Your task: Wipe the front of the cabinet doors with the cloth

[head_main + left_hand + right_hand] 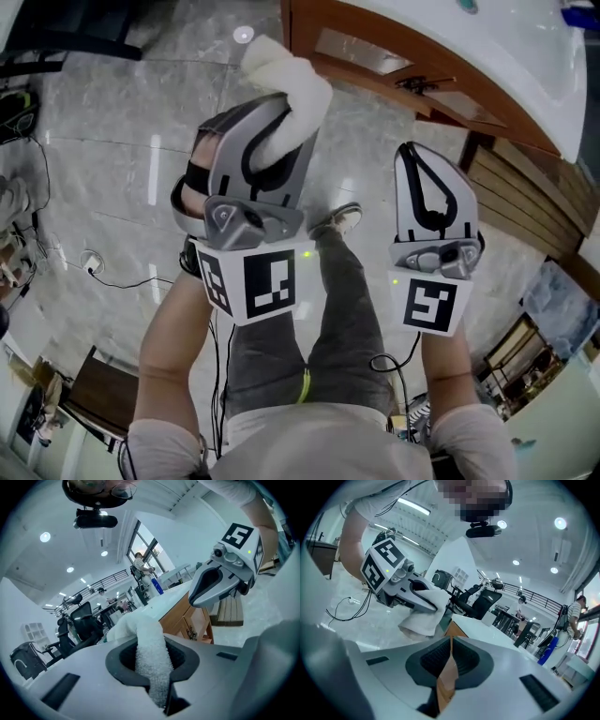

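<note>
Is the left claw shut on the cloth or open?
Shut on it: the cloth sits pinched between the jaws of the left claw, bunched beyond the tips.

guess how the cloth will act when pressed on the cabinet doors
Probably floppy: the cloth sags below the left gripper that clamps it. Its fuzzy nap suggests light and grippy, not slick. It will likely bunch when pushed.

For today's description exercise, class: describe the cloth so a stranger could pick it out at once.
Start at the wooden cabinet under the white counter. Just left of it, the left gripper has its jaws pinched on the cloth: white, fluffy, bunched beyond the tips, the only soft thing there.
</note>
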{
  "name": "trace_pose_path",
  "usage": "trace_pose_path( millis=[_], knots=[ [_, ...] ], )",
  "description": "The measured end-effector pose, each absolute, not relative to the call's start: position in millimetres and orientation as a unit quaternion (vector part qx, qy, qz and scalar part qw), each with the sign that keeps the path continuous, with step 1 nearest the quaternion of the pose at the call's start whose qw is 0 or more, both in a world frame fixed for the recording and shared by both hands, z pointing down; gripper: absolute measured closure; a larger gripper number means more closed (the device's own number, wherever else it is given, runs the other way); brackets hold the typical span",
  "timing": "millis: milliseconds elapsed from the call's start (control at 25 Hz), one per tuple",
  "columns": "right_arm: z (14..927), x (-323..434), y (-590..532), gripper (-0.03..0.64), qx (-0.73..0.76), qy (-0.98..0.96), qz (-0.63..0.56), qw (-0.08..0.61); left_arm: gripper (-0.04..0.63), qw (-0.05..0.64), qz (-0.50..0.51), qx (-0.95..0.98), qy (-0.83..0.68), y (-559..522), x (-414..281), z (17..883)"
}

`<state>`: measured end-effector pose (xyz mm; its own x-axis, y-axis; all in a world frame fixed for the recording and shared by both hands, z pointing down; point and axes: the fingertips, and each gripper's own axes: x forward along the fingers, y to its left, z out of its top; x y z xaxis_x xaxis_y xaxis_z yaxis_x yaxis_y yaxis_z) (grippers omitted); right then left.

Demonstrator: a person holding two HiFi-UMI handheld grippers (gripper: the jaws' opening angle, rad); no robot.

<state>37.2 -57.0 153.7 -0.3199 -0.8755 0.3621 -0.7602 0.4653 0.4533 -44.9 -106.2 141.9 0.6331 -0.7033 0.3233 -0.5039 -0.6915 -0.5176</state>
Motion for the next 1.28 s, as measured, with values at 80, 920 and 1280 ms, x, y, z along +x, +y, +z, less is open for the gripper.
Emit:
trace_pose_path(
  millis=[80, 920, 1280],
  knots=[
    [129.8, 34.2, -54.0, 0.574, 0.51, -0.804, -0.099, 0.29, 0.522, 0.186, -0.253, -0.884, 0.345, -102.8, -49.0, 118.3],
    [-96.7, 59.3, -11.7, 0.574, 0.574, -0.758, -0.101, 0.293, 0.522, 0.177, -0.199, -0.899, 0.348, -72.2, -33.4, -115.2],
    [-167.5, 90.8, 15.7, 0.574, 0.585, -0.751, -0.123, 0.281, 0.522, 0.19, -0.183, -0.894, 0.363, -50.0, -23.8, -194.4]
  ],
)
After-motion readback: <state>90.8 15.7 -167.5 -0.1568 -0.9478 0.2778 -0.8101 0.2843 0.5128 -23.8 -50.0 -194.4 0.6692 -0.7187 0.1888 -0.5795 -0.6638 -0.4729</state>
